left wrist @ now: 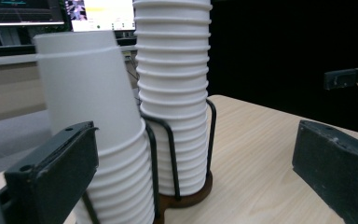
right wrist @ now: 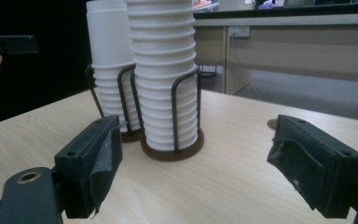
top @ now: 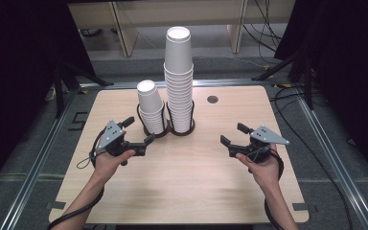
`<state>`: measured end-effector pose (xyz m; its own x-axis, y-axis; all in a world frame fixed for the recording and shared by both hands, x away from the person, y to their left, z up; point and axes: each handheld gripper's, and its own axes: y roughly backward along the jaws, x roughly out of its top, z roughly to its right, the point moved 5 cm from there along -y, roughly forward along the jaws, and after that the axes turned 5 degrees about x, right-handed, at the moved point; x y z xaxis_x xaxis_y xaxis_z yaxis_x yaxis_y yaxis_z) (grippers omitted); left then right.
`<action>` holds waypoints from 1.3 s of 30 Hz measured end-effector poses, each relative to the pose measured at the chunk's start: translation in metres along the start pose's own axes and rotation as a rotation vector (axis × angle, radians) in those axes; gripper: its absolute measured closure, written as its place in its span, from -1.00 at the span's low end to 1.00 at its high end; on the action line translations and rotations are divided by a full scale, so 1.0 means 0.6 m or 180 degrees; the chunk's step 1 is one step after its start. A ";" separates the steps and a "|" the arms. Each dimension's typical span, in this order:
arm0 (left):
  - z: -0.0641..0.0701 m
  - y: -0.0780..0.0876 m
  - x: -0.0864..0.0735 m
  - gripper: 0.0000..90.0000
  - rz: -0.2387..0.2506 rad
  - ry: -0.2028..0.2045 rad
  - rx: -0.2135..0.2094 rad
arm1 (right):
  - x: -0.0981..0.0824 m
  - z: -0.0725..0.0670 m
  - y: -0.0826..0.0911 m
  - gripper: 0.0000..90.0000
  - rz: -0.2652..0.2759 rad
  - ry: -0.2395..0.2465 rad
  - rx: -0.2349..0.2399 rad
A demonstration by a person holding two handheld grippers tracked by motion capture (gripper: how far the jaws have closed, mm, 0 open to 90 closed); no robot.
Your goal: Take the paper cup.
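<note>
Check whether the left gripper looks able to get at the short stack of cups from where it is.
Probably yes. The left gripper has its jaws open right beside the short stack of cups, with nothing between them; the wire holder covers the lower cups, leaving the top one exposed.

The tall stack of cups (top: pixel 178 76) is white, and the short stack of cups (top: pixel 150 105) just beside it is white too. The wire holder (top: pixel 188 125) around them is black with a dark brown base. The table (top: pixel 191 182) is light wood with pale stripes. Both grippers (top: pixel 133 134) (top: pixel 232 133) near the holder are black with grey plates.
</note>
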<state>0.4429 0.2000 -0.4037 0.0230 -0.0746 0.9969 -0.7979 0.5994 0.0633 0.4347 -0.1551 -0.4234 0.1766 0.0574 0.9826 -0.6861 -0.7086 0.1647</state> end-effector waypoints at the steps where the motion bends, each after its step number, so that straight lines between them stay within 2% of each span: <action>1: 0.000 -0.012 0.009 -1.00 0.0008 -0.0004 -0.0031 | 0.010 0.005 -0.004 -0.63 -0.0007 0.0018 -0.0002; 3: 0.000 -0.020 0.014 -1.00 0.0070 -0.0006 -0.0042 | 0.016 0.009 -0.007 -0.63 0.0024 0.0056 -0.0013; 4: 0.000 -0.024 0.019 -1.00 0.0070 -0.0011 -0.0037 | 0.024 0.008 -0.011 -0.64 -0.0017 -0.0039 0.0012; 7: 0.001 -0.037 0.034 -1.00 0.0054 -0.0046 -0.0045 | 0.035 0.012 -0.016 -0.64 0.0031 0.0050 -0.0013; 8: 0.003 -0.048 0.044 -1.00 0.0061 -0.0094 -0.0052 | 0.046 0.011 -0.021 -0.64 0.0032 -0.0028 0.0088; 10: 0.004 -0.055 0.049 -1.00 0.0068 -0.0117 -0.0058 | 0.053 0.012 -0.025 -0.65 0.0068 -0.0031 0.0080; 11: 0.007 -0.067 0.060 -1.00 0.0034 -0.0123 -0.0046 | 0.068 0.014 -0.031 -0.65 0.0062 0.0035 0.0083; 12: 0.007 -0.067 0.060 -1.00 0.0034 -0.0123 -0.0046 | 0.068 0.014 -0.031 -0.65 0.0062 0.0035 0.0083; 14: 0.009 -0.080 0.072 -1.00 0.0065 -0.0112 -0.0032 | 0.086 0.015 -0.040 -0.65 0.0072 0.0052 0.0119; 15: 0.012 -0.092 0.086 -1.00 0.0078 -0.0128 -0.0056 | 0.106 0.014 -0.049 -0.65 0.0123 0.0017 0.0149; 16: 0.012 -0.092 0.086 -1.00 0.0078 -0.0128 -0.0056 | 0.106 0.014 -0.049 -0.65 0.0123 0.0017 0.0149; 17: 0.013 -0.104 0.101 -1.00 0.0089 -0.0171 -0.0053 | 0.130 0.016 -0.058 -0.65 0.0177 0.0122 0.0143; 18: 0.012 -0.110 0.109 -1.00 0.0097 -0.0202 -0.0049 | 0.141 0.012 -0.064 -0.65 0.0181 0.0058 0.0183; 19: 0.012 -0.110 0.109 -1.00 0.0097 -0.0202 -0.0049 | 0.141 0.012 -0.064 -0.65 0.0181 0.0058 0.0183; 20: 0.012 -0.117 0.116 -1.00 0.0103 -0.0186 -0.0058 | 0.153 0.013 -0.070 -0.65 0.0225 0.0117 0.0174; 21: 0.010 -0.131 0.126 -1.00 0.0086 -0.0209 -0.0046 | 0.174 0.011 -0.077 -0.65 0.0184 0.0103 0.0199; 22: 0.010 -0.131 0.126 -1.00 0.0086 -0.0209 -0.0046 | 0.174 0.011 -0.077 -0.65 0.0184 0.0103 0.0199; 23: 0.007 -0.144 0.136 -1.00 0.0089 -0.0217 -0.0041 | 0.196 0.016 -0.089 -0.65 0.0268 0.0205 0.0188; 24: 0.007 -0.144 0.136 -1.00 0.0089 -0.0217 -0.0041 | 0.196 0.016 -0.089 -0.65 0.0268 0.0205 0.0188; 26: 0.006 -0.161 0.148 -1.00 0.0071 -0.0192 -0.0061 | 0.222 0.015 -0.106 -0.65 0.0294 0.0136 0.0269; 27: 0.006 -0.167 0.151 -1.00 0.0061 -0.0214 -0.0054 | 0.231 0.015 -0.112 -0.65 0.0321 0.0174 0.0307; 29: 0.005 -0.178 0.153 -1.00 0.0044 -0.0196 -0.0047 | 0.245 0.015 -0.121 -0.65 0.0329 0.0140 0.0308; 30: 0.004 -0.183 0.154 -1.00 0.0038 -0.0186 -0.0040 | 0.252 0.017 -0.126 -0.65 0.0329 0.0184 0.0291; 32: 0.003 -0.187 0.154 -1.00 0.0038 -0.0174 -0.0038 | 0.260 0.018 -0.135 -0.65 0.0321 0.0106 0.0300; 36: 0.002 -0.202 0.157 -1.00 0.0064 -0.0125 -0.0039 | 0.273 0.018 -0.152 -0.66 0.0313 0.0109 0.0337; 39: 0.002 -0.211 0.156 -1.00 0.0042 -0.0153 -0.0037 | 0.283 0.019 -0.159 -0.66 0.0317 0.0146 0.0350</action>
<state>0.5452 0.1163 -0.3185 -0.0166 -0.1047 0.9944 -0.7910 0.6097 0.0510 0.5384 -0.0856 -0.2730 0.0774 0.0134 0.9969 -0.6167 -0.7850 0.0585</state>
